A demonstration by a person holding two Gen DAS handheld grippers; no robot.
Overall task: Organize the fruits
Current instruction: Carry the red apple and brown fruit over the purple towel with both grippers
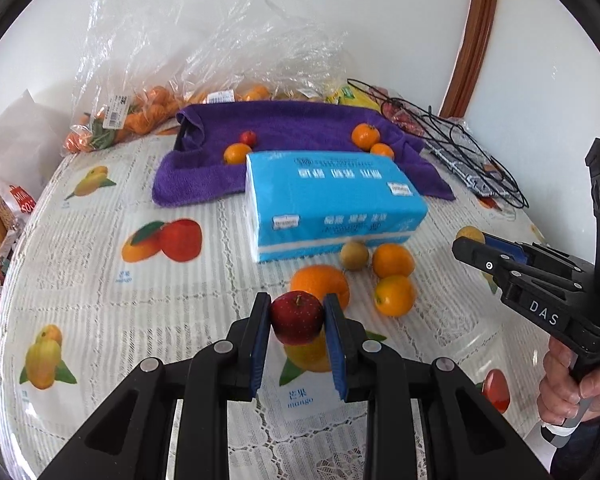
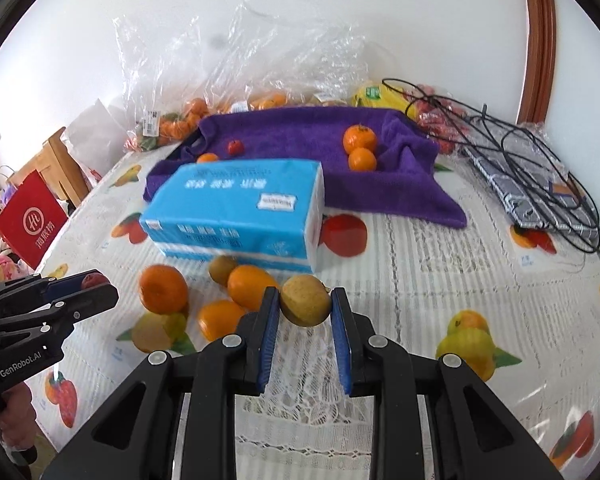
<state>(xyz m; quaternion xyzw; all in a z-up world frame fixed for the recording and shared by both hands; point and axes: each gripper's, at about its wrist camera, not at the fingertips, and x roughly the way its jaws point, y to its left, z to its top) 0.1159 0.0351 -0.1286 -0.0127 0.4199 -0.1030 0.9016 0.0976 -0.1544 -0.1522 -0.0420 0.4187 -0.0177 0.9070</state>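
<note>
Presently the left gripper [image 1: 297, 314] pinches a small red apple [image 1: 297, 317] and the right gripper [image 2: 305, 306] a round brownish-yellow fruit [image 2: 306, 300] between its jaws, both apparently bound for the purple towel [image 1: 300, 128] beyond the blue tissue pack [image 1: 332, 200], where sorted fruit already rests.

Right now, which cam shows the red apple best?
Left wrist view. The red apple sits centred and close, clamped between the left gripper pads, stem and skin clear. In the right wrist view only a red sliver of it peeks out between that gripper's fingers at the left edge.
</note>
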